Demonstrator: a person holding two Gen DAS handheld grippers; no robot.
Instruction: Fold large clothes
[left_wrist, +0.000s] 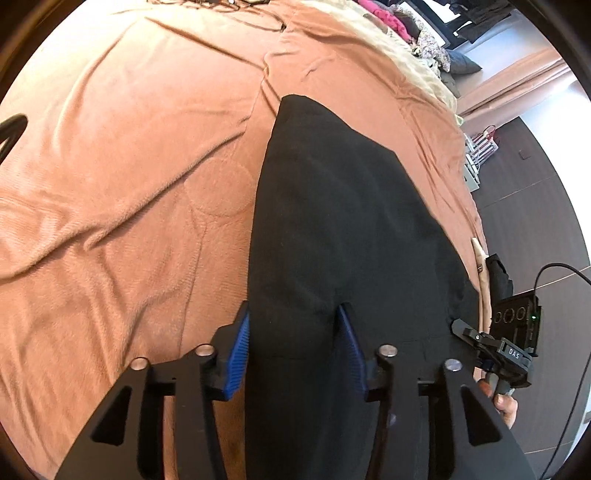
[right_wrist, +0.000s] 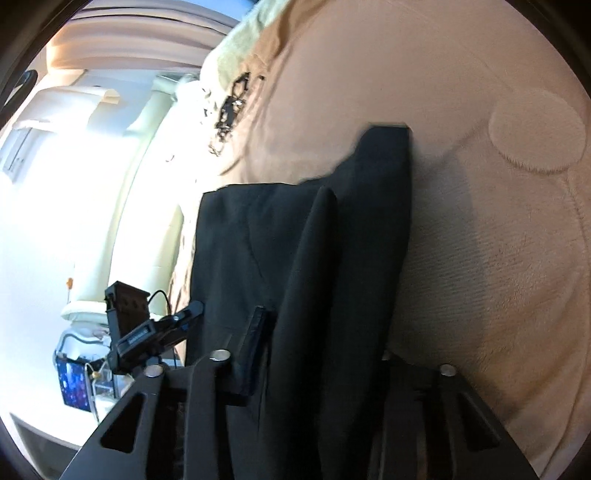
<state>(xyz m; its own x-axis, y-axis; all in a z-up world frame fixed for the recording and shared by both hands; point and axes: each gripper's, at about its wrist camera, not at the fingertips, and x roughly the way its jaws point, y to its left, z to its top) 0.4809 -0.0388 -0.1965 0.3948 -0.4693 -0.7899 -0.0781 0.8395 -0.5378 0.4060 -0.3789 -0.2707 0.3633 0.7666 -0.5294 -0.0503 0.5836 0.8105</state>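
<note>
Bedroom setting: you work over a wide bed under a rust-brown blanket (left_wrist: 122, 177). Your left gripper (left_wrist: 295, 343) has its blue fingers (left_wrist: 238, 350) clamped on the near edge of a black garment (left_wrist: 332, 206), likely trousers. Your right gripper (right_wrist: 317, 354) pinches a raised fold, seemingly to carry it across.

Garment (left_wrist: 343, 229) on blanket (left_wrist: 129, 166), btwn left gripper (left_wrist: 295, 350) jaws; right gripper (left_wrist: 480, 339) at right.
</note>
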